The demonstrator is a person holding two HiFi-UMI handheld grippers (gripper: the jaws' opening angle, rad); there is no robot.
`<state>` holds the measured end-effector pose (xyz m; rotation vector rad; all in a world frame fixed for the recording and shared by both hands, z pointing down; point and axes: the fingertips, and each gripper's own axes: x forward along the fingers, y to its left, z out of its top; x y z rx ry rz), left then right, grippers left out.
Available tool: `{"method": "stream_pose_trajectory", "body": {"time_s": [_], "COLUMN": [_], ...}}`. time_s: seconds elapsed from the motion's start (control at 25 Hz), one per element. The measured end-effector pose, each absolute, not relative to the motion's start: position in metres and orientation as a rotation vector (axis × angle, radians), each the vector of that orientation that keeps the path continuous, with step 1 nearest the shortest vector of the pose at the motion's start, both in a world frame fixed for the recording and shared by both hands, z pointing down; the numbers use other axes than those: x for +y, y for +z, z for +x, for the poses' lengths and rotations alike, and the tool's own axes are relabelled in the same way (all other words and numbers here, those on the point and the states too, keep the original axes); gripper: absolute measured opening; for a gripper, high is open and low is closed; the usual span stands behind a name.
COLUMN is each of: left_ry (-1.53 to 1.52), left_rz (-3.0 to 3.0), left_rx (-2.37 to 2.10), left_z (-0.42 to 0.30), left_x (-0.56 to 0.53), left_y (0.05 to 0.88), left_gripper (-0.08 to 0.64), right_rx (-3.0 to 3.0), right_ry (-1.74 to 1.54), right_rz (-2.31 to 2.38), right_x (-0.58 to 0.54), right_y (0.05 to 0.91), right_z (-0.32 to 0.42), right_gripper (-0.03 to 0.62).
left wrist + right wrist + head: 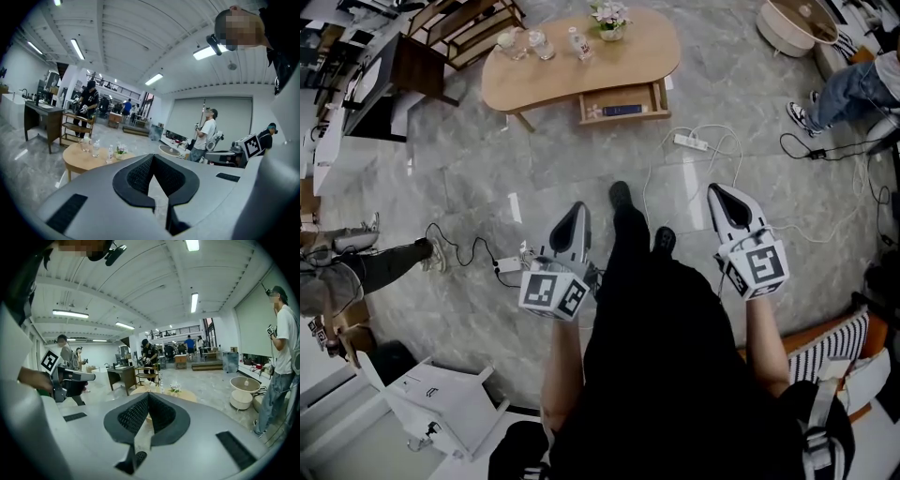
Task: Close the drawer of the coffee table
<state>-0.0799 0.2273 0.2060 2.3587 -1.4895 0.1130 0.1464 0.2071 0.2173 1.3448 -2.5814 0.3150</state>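
Note:
The wooden coffee table (581, 66) stands far ahead on the grey floor. Its drawer (622, 101) is pulled out toward me, with a dark blue item inside. My left gripper (580, 208) and right gripper (719, 191) are held at waist height, well short of the table. Both are shut, with nothing between the pads. The left gripper view shows the closed left gripper (152, 157) with the coffee table (79, 161) beyond it to the left. In the right gripper view the right gripper (148, 394) is closed and partly hides the coffee table (187, 394).
Bottles, glasses and a flower pot (609, 19) stand on the tabletop. A power strip (691, 142) and cables lie on the floor between me and the table. A round white stool (787, 23), dark desk (384, 70), wooden shelf (469, 23), white furniture (441, 398) and other people surround the area.

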Motion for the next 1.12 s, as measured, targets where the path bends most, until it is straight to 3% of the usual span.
{"method": "stream_pose_trajectory", "body": {"time_s": [0.68, 1.12], "left_ry": [0.205, 0.394], "left_rz": [2.395, 2.431], "left_rx": [-1.360, -1.140], "left_z": [-0.155, -0.183], "left_x": [0.050, -0.041], "left_y": [0.252, 0.331], "left_gripper": [0.012, 0.012], "right_rx": [-2.468, -2.302], "right_ry": [0.306, 0.351], "right_rz": [1.427, 1.476], "right_x": [0.047, -0.035], "right_y": [0.219, 0.280], "right_z": [0.081, 0.045], "right_gripper": [0.012, 0.012]}}
